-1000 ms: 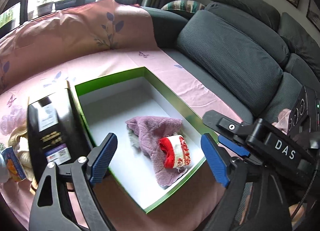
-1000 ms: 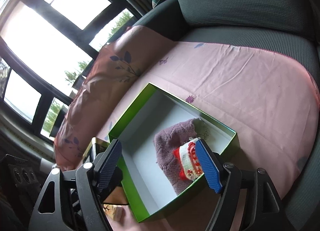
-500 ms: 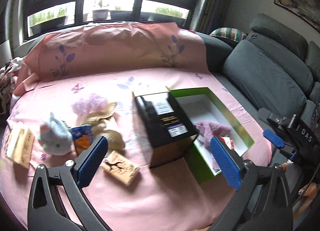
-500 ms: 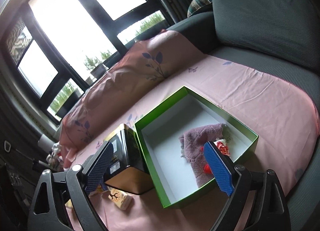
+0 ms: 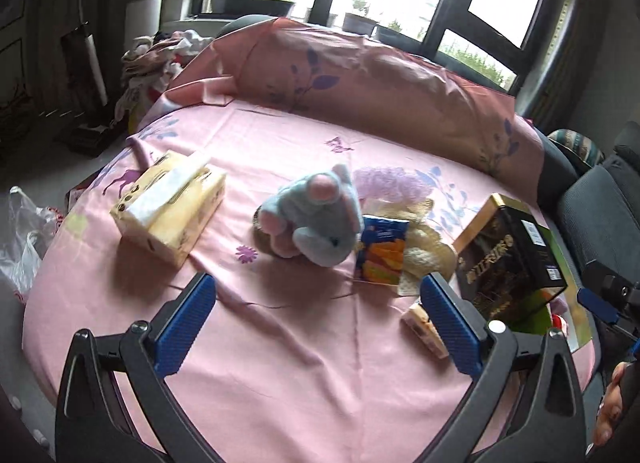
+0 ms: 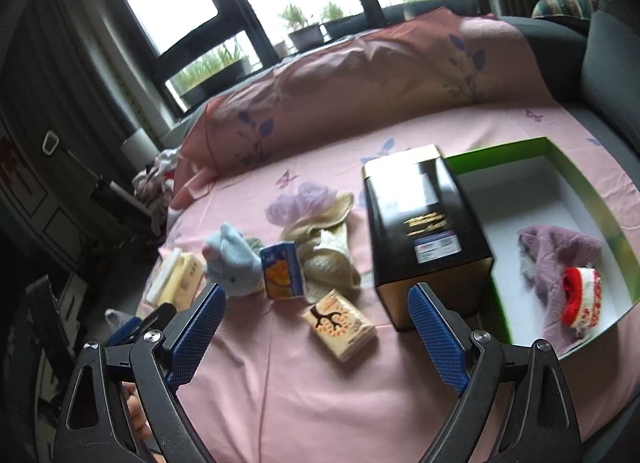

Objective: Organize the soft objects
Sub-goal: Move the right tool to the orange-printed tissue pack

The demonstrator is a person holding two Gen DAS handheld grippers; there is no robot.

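Note:
A light blue plush toy (image 5: 316, 215) lies on the pink sheet, ahead of my open, empty left gripper (image 5: 316, 319). Beside it sit beige knitted cloths (image 5: 424, 251) and a lilac fluffy piece (image 5: 386, 183). In the right wrist view the plush toy (image 6: 234, 259) and the beige cloths (image 6: 328, 251) lie left of centre. At the right, the green box (image 6: 592, 183) holds a purple knit (image 6: 556, 259) and a red-and-white sock (image 6: 582, 295). My right gripper (image 6: 316, 323) hangs open and empty above the sheet.
A black tin box (image 6: 424, 231) stands against the green box's left wall. A blue-orange carton (image 6: 282, 271), a small tissue pack (image 6: 340, 325) and a yellow tissue box (image 5: 168, 207) lie on the sheet. A grey sofa back (image 6: 612, 63) rises at the right.
Both views have swung left from the green box to the scattered items on the sheet. Both pairs of jaws stand wider than a second ago.

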